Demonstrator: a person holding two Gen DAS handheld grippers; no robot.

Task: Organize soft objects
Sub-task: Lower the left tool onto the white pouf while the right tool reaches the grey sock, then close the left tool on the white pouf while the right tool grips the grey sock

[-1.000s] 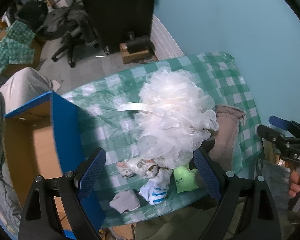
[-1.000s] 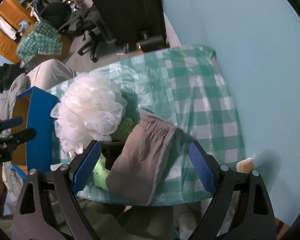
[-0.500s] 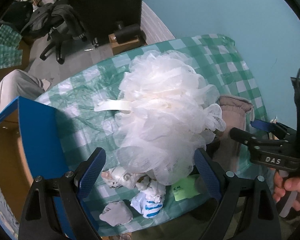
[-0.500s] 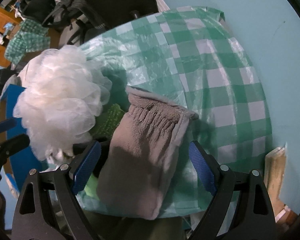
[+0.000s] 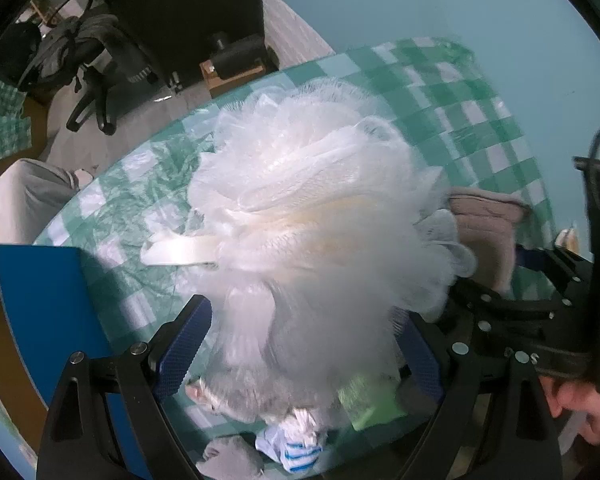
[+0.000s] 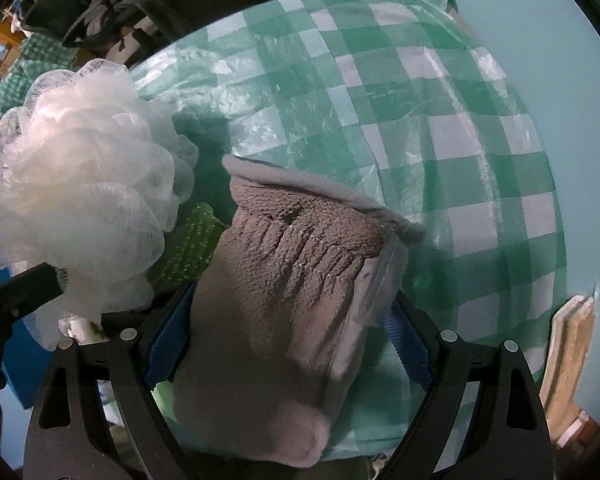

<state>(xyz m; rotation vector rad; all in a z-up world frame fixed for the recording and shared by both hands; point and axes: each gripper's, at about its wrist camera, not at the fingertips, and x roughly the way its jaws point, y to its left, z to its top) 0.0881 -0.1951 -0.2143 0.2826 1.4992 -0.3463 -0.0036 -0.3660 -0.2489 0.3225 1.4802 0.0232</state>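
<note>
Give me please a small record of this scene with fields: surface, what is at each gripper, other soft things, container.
surface: table with green and white checked cloth
left gripper: open, fingers either side of the white mesh bath pouf; contact unclear
right gripper: open, fingers either side of the grey-brown plush mitt; contact unclear
other soft things: green knitted piece between pouf and mitt; small white and blue-striped cloth near the table edge
container: blue cardboard box, left of the pouf

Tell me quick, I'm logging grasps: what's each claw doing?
Left claw: open around the white bath pouf, not pinching it.
Right claw: open around the grey towel, not clamped.
</note>
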